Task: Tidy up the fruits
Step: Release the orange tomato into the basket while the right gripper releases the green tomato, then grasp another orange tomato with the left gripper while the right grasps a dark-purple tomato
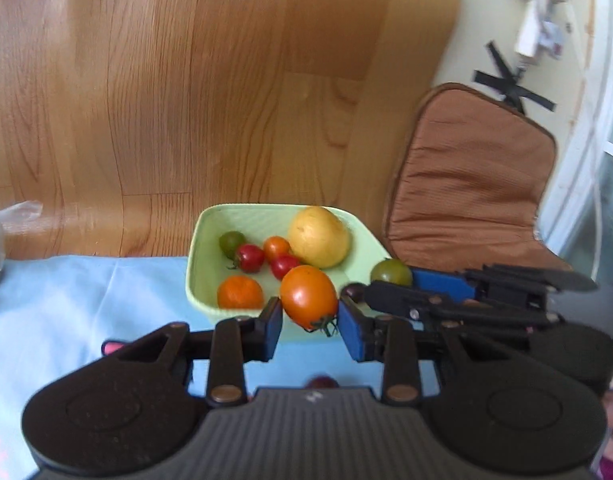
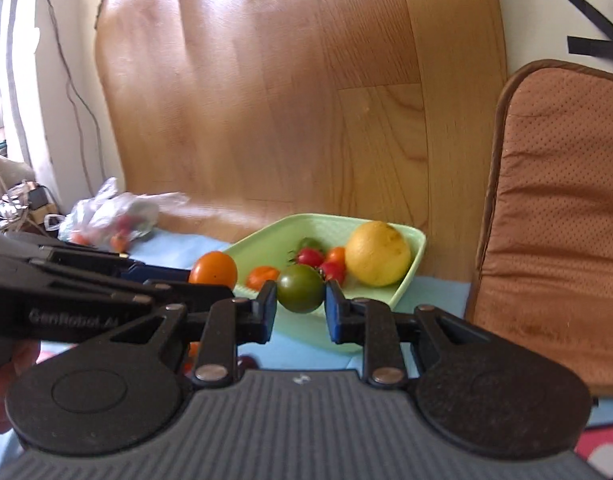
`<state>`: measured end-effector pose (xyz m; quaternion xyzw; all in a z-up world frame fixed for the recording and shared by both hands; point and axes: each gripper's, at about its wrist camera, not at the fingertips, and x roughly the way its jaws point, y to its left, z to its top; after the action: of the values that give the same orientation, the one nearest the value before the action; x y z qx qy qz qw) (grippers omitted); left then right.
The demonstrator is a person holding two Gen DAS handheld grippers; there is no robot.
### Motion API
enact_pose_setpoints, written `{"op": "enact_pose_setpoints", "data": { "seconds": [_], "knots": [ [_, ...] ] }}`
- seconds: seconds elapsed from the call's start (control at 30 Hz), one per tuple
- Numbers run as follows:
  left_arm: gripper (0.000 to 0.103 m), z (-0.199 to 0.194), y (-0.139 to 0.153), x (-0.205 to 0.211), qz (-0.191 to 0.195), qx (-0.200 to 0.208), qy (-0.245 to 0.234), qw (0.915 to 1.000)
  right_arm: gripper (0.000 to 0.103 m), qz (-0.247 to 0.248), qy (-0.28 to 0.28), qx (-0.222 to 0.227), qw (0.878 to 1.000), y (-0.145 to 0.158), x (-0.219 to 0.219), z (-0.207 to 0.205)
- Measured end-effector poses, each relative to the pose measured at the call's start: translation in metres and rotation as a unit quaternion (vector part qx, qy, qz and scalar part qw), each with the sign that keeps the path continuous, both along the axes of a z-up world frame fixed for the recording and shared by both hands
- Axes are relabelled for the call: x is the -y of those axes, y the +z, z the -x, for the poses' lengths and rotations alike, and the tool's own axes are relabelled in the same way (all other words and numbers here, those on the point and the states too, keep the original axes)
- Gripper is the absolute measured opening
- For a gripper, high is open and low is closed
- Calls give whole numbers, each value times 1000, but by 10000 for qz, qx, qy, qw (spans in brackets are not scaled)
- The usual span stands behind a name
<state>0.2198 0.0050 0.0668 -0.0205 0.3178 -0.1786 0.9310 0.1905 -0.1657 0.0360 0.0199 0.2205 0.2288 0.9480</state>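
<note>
- Currently: left hand-held gripper [image 1: 309,322] clamps orange tomato [image 1: 308,296]; right hand-held gripper [image 2: 299,309] clamps green tomato [image 2: 299,288].
- Both hover at green bowl [image 1: 198,276] near rim.
- Step: depositing. Next, presumably: advance over bowl, release.

This looks like a room in a home. A brown padded seat cushion [image 2: 554,216] leans beside a wood-grain panel [image 2: 266,100], a light blue cloth [image 1: 66,300] covers the surface, and a plastic shopping bag [image 2: 110,216] of produce lies near a window with loose cables.
</note>
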Motion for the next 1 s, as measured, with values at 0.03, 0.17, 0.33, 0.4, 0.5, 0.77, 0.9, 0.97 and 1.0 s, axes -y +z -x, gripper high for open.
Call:
{"op": "enact_pose_setpoints", "data": {
  "seconds": [0.03,0.17,0.33,0.4,0.5,0.77,0.9,0.97,1.0],
  "knots": [
    [30,-8,-2,0,-3,-27,23,10000,28,44,-29,-1,10000,-2,-1,-6],
    [31,-36,-14,3,-98,-153,126,9998,28,111,-128,-97,9998,-13,0,-22],
    [39,-52,-26,3,-174,-330,243,9990,36,11,-209,-57,9998,-17,6,-24],
    [41,-46,-23,-3,-123,-241,294,9992,40,-108,-255,-2,9996,-15,11,-21],
    [41,-29,-11,-25,171,-111,389,9990,40,-322,-260,10,9991,-13,18,-14],
    [41,34,-14,-94,613,-313,821,9942,38,-528,353,-163,9978,-3,6,5],
    [40,51,-25,-101,570,-553,748,9940,37,-413,523,-468,9967,-5,-7,8],
    [39,50,-27,-99,653,-711,625,9934,37,-214,509,-677,9962,-10,-11,6],
    [39,49,-27,-96,723,-774,510,9931,37,-206,495,-853,9949,-14,-13,4]
  ]
}}
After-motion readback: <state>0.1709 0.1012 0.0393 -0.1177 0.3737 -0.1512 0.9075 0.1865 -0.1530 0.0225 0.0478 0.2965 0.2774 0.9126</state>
